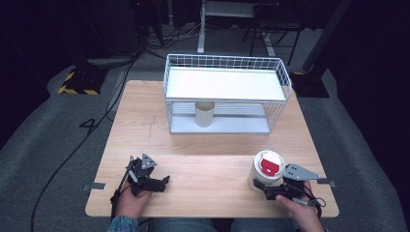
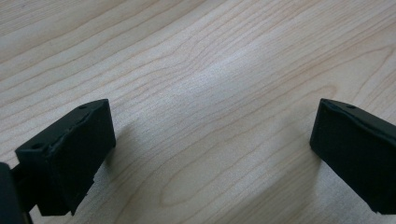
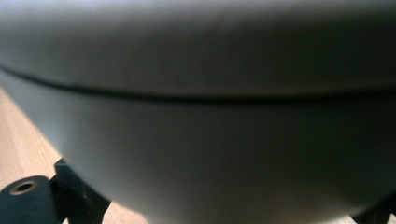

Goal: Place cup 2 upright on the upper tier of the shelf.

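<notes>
A white tub [image 1: 264, 178] with a white lid and a red label stands upright near the table's front right corner. My right gripper [image 1: 264, 190] is against its near side. In the right gripper view the tub's wall [image 3: 210, 140] looms blurred and very close, and hides most of the black fingers [image 3: 28, 203], so whether the pads press on it is unclear. My left gripper [image 1: 165, 184] rests low at the front left, pointing right. Its jaws stand wide apart over bare wood [image 2: 212, 154] with nothing between them.
A white wire rack [image 1: 227, 92] with a flat white shelf stands at the back of the wooden table [image 1: 208, 150]. A cream cylinder [image 1: 204, 113] stands upright under that shelf. Bare wood lies between the rack and both grippers.
</notes>
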